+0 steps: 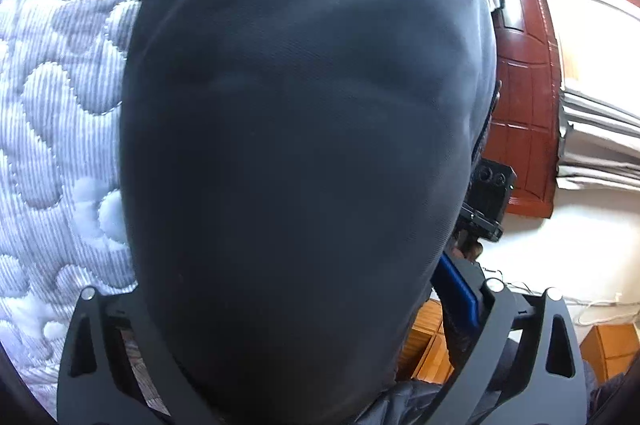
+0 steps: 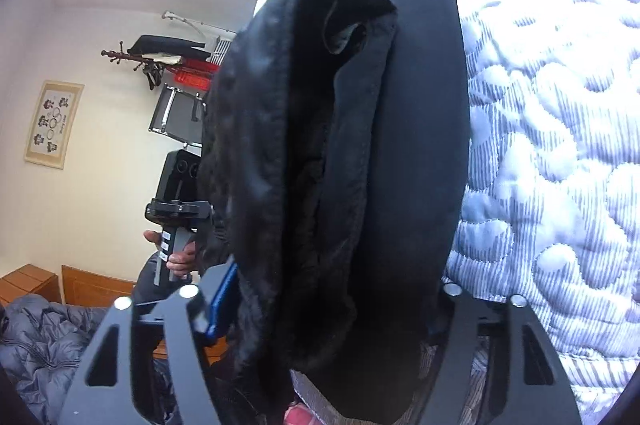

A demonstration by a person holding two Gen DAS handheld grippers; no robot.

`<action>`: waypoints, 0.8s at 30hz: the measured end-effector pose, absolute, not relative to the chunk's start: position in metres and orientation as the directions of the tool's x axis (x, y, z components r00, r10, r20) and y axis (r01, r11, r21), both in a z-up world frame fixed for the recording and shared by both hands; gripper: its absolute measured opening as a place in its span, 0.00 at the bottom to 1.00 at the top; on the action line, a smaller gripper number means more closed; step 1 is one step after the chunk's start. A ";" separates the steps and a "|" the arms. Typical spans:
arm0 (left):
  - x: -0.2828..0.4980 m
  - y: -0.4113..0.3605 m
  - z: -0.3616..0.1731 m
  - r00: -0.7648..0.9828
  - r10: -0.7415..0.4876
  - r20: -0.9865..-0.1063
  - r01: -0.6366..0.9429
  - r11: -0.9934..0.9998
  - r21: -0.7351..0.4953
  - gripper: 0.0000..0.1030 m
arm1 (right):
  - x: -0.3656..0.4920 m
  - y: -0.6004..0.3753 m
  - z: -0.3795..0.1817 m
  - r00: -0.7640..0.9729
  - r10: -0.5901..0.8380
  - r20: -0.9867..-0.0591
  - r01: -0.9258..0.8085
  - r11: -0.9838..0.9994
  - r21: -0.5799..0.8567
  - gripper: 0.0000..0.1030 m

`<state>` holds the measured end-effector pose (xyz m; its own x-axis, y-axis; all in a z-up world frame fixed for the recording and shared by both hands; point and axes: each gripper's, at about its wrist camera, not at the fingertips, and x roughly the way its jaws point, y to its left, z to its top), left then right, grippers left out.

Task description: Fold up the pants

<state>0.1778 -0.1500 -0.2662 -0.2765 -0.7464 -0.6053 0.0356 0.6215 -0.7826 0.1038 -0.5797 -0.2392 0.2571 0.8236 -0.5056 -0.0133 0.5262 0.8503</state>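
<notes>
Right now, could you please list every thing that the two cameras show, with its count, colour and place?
black fleece-lined pants: one, black, draped between the fingers of both tools, filling the centre.
quilted striped mattress cover: one, white-grey, beneath the pants.
dark red wooden door: one, right edge of left view.
framed wall picture: one, cream, left wall.
grey puffer garment: one, lower left of right view.
left tool: one, black frame, blue pad, pants between its fingers.
right tool: one, same.
hand: one, holding the left tool's handle.
</notes>
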 end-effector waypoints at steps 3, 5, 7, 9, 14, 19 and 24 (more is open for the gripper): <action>0.179 -0.148 -0.266 -0.269 -0.736 -0.621 0.029 0.638 -0.769 0.81 | 0.107 -0.574 -0.233 0.271 0.810 -0.520 -0.025 0.546 0.838 0.58; 0.179 -0.146 -0.262 -0.256 -0.739 -0.624 0.048 0.635 -0.771 0.73 | 0.105 -0.571 -0.226 0.284 0.803 -0.523 -0.039 0.555 0.831 0.54; 0.180 -0.144 -0.258 -0.246 -0.748 -0.616 0.065 0.622 -0.781 0.62 | 0.104 -0.567 -0.222 0.294 0.798 -0.526 -0.045 0.561 0.826 0.52; 0.181 -0.143 -0.255 -0.238 -0.759 -0.606 0.080 0.607 -0.791 0.54 | 0.103 -0.566 -0.220 0.303 0.795 -0.526 -0.048 0.564 0.824 0.50; 0.180 -0.146 -0.244 -0.222 -0.786 -0.577 0.156 0.556 -0.817 0.38 | 0.101 -0.557 -0.205 0.332 0.787 -0.520 -0.062 0.569 0.820 0.47; 0.178 -0.155 -0.239 -0.202 -0.828 -0.524 0.166 0.498 -0.851 0.34 | 0.100 -0.554 -0.182 0.366 0.767 -0.527 -0.093 0.593 0.800 0.45; 0.177 -0.161 -0.228 -0.164 -0.862 -0.479 0.206 0.445 -0.872 0.34 | 0.105 -0.555 -0.163 0.386 0.748 -0.539 -0.133 0.624 0.770 0.45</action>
<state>0.1765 -0.1608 -0.2277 -0.1642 -0.8623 -0.4790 0.2060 0.4449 -0.8716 0.1049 -0.5545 -0.1632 0.3864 0.7482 -0.5393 -0.1332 0.6238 0.7701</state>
